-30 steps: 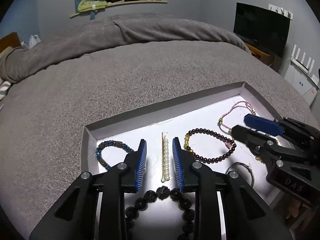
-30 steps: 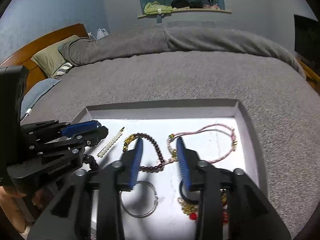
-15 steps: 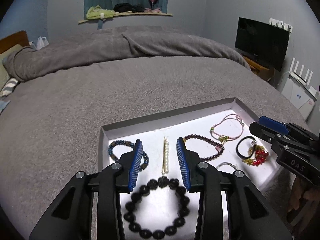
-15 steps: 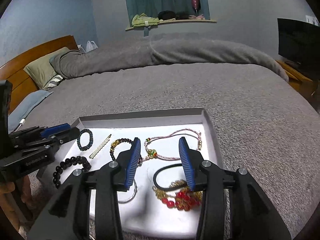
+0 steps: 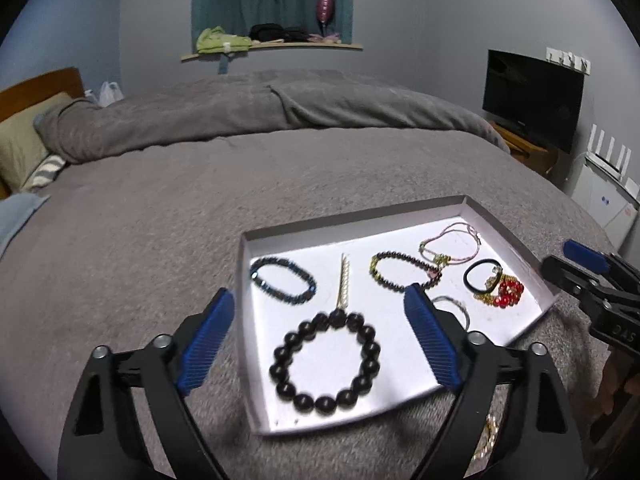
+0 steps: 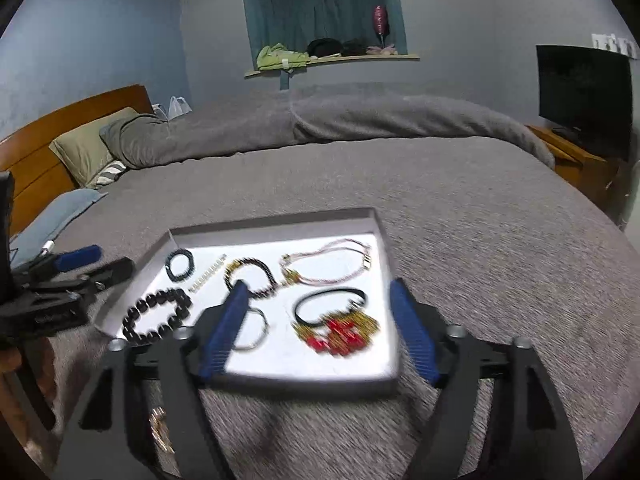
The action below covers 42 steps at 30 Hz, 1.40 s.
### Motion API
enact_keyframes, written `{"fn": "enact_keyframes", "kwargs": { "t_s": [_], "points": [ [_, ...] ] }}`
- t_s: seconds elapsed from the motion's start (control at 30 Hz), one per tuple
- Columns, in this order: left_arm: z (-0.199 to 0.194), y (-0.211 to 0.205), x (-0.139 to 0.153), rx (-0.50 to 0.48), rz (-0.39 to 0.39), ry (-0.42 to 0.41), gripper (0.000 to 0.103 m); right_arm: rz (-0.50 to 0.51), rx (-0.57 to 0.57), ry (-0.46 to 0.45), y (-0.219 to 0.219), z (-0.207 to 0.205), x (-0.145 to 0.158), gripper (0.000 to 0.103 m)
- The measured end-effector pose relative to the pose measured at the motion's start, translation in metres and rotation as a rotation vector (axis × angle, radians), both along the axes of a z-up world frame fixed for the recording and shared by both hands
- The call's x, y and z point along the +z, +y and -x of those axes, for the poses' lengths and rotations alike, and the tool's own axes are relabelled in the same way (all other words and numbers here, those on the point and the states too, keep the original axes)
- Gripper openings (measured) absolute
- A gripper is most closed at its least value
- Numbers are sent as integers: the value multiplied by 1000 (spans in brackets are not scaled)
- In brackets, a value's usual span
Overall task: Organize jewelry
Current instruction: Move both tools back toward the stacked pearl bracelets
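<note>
A shallow grey tray [image 5: 520, 236] with a white floor lies on the grey bed. It holds a large black bead bracelet [image 5: 326, 360], a blue bead bracelet [image 5: 282, 280], a pearl hair clip [image 5: 344, 280], a dark red bead bracelet [image 5: 404, 270], a pink cord bracelet [image 5: 452, 242], a black hair tie with red and gold charms [image 5: 496, 286] and a thin silver ring [image 6: 252, 328]. My left gripper [image 5: 320, 340] is open and empty, above the tray's near left part. My right gripper [image 6: 320, 332] is open and empty, above the tray's near edge [image 6: 304, 384].
A gold chain [image 6: 160, 430] lies on the blanket in front of the tray; it also shows in the left wrist view [image 5: 486, 440]. The bed's pillows [image 6: 88, 148] and wooden headboard [image 6: 48, 128] are at the far left. A television [image 5: 532, 100] stands at the right.
Both grippers have pulled back and up from the tray and opened wide. The jewelry in the tray has not moved.
</note>
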State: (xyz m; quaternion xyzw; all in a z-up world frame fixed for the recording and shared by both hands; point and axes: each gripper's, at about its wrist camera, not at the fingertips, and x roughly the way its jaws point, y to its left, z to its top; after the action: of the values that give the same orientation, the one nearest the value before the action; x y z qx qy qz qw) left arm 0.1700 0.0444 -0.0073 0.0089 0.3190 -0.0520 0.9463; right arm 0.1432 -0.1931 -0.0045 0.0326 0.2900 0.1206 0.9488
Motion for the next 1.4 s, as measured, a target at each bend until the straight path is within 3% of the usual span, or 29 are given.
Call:
{"fn": "enact_keyframes", "kwargs": {
  "t_s": [0.17, 0.43, 0.63, 0.8, 0.9, 1.13, 1.4],
  "points": [
    [29, 7, -1, -2, 21, -22, 92, -26, -42, 7, -27, 19, -4, 95],
    [70, 3, -11, -35, -14, -37, 93, -27, -78, 25, -49, 46, -15, 97],
    [94, -5, -31, -91, 6, -8, 93, -11, -57, 54, -46, 62, -26, 97],
    [99, -27, -52, -172, -10, 52, 93, -6, -26, 78, -38, 71, -34, 97],
    [103, -41, -57, -201, -61, 29, 93, 5, 4, 82, -30, 74, -35, 97],
    [98, -69, -63, -296, -15, 56, 93, -15, -17, 81, -34, 73, -37, 97],
    [85, -83, -70, -299, -21, 89, 86, 9, -15, 91, -37, 69, -42, 97]
  ]
}}
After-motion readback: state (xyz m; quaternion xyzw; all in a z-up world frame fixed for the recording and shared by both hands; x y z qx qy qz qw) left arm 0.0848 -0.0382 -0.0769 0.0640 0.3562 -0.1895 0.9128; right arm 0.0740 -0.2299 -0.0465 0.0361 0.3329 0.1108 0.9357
